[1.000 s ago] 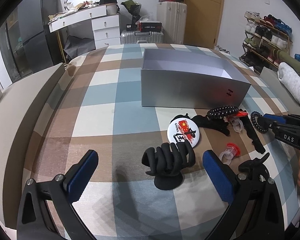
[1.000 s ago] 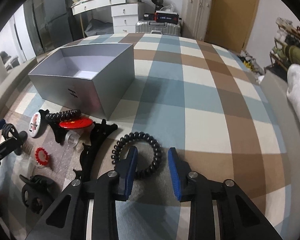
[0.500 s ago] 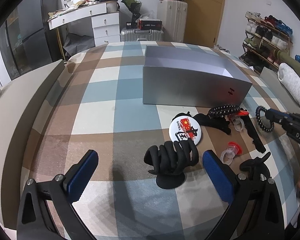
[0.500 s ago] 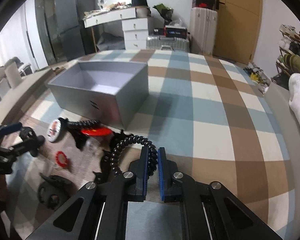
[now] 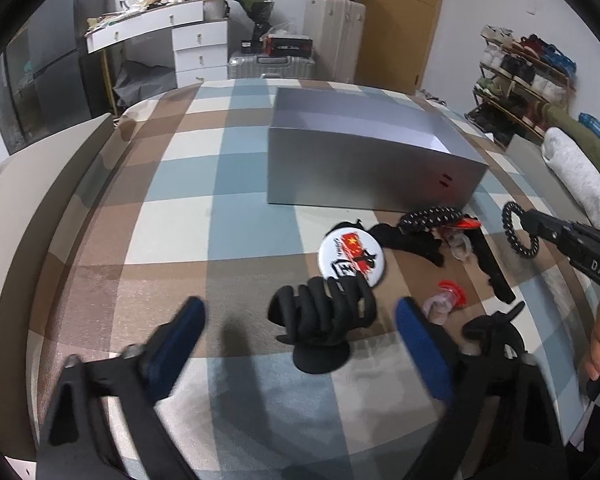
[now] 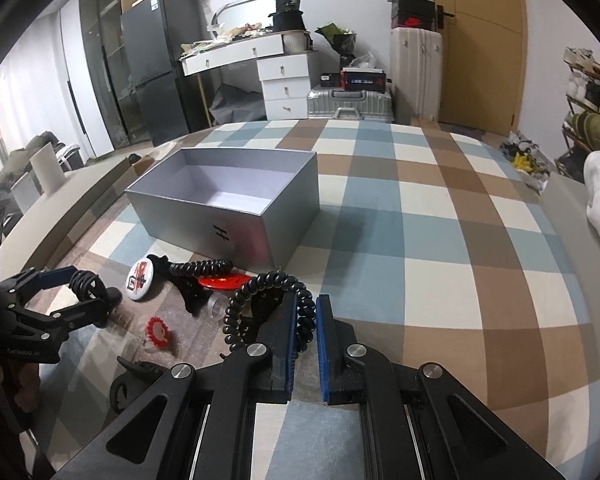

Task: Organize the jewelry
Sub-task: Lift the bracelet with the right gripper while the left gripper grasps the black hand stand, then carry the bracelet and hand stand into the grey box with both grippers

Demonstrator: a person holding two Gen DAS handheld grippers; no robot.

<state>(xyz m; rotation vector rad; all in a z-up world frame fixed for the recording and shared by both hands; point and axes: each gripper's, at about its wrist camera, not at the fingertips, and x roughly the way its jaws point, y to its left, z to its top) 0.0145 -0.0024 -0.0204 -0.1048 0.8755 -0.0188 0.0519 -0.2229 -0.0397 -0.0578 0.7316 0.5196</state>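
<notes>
The right gripper (image 6: 304,332) is clamped on a black coil hair tie (image 6: 268,308), which loops out toward ten o'clock from the blue pads, lifted off the checked bedspread (image 6: 440,240). The left gripper (image 5: 300,320) is wide but closing, its pads not yet touching the black claw clip (image 5: 324,312) between them. At one o'clock from that clip lies a round badge (image 5: 352,254), and beyond it the open silver box (image 5: 372,176).
</notes>
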